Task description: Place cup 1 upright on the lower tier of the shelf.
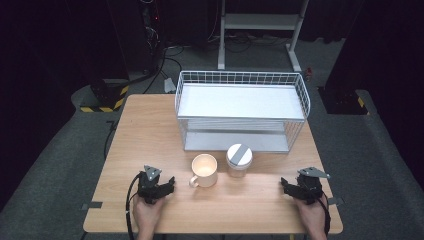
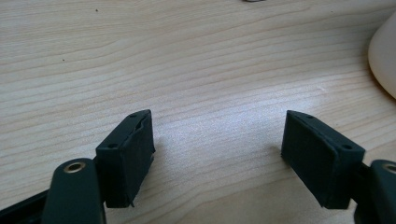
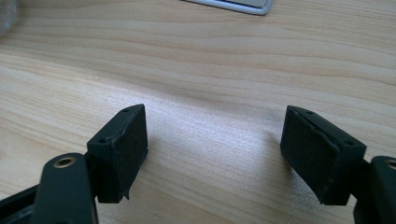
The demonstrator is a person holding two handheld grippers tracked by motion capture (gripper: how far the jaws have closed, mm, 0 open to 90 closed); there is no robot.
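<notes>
— Where are the tools right now?

— Both low at the near edge of the table (image 1: 150,125). The left gripper (image 1: 168,186) rests by the person's left hand (image 1: 147,210), jaws spread wide with bare wood between them. The right gripper (image 1: 285,186) is the same: jaws wide, nothing in them.

— And what are they going for?

— Nearest things are the mug (image 1: 205,170) and the jar (image 1: 239,160). The mug stands just ahead of the left gripper, off to its right; in the left gripper view its pale wall (image 2: 385,56) curves in at the right edge. The jar is ahead of the right gripper and well to its left, just beside the mug. Behind both stands the wire rack (image 1: 241,111).

— So which step is this?

— The start, I'd say. Nothing gripped, nothing lifted.

— Next move?

— Probably the left gripper swings right and forward to take the mug. Its handle points back toward that gripper, though from above I can't quite tell the angle. The jaws are wide enough for the handle; taking the body would need care.
</notes>
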